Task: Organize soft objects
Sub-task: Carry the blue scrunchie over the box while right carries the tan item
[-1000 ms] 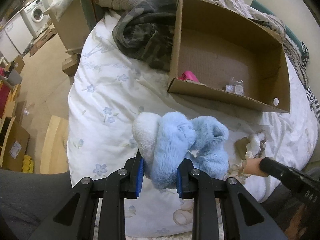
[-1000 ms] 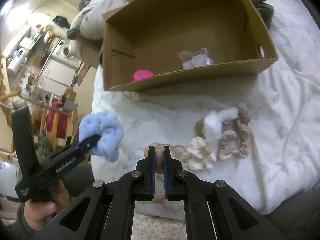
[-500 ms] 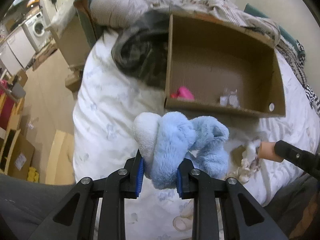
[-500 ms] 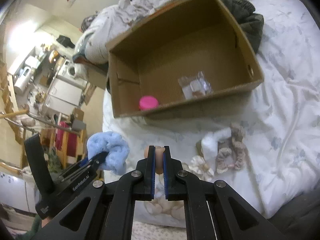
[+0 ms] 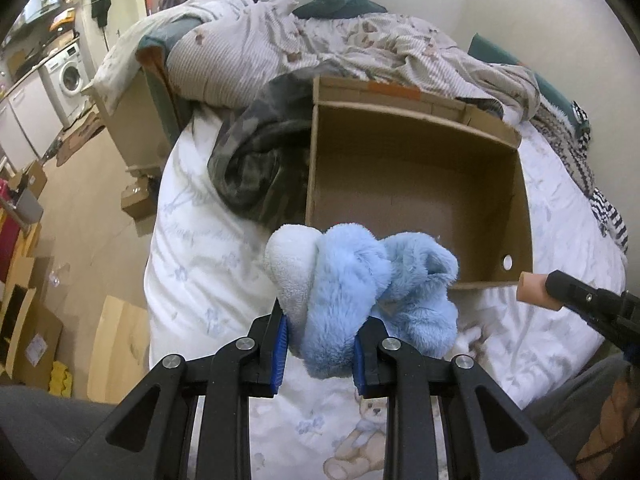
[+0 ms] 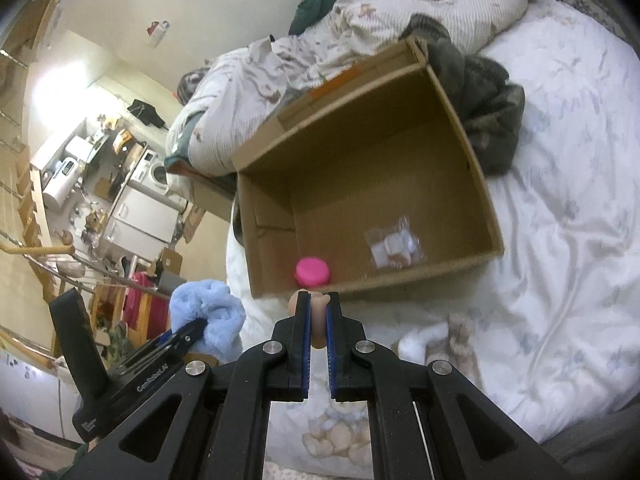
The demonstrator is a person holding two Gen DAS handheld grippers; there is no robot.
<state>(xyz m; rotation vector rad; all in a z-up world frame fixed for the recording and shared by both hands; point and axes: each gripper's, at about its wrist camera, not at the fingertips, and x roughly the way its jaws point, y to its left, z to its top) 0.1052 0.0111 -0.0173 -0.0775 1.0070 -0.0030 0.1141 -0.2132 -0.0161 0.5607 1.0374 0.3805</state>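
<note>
Carrying both loads over the near wall of the cardboard box point(image 5: 416, 184) before letting go is the sound course, in my judgement. The left gripper point(image 5: 320, 350) is clamped on a blue-and-white plush bundle point(image 5: 360, 292), held above the white floral bedsheet point(image 5: 192, 264) just short of the box. The right gripper point(image 6: 318, 332) is pinched on a small peach-coloured soft piece point(image 6: 319, 308). Rumpled bedding point(image 5: 320, 44) lies behind; a washing machine point(image 5: 68, 74) stands at the far left.
</note>
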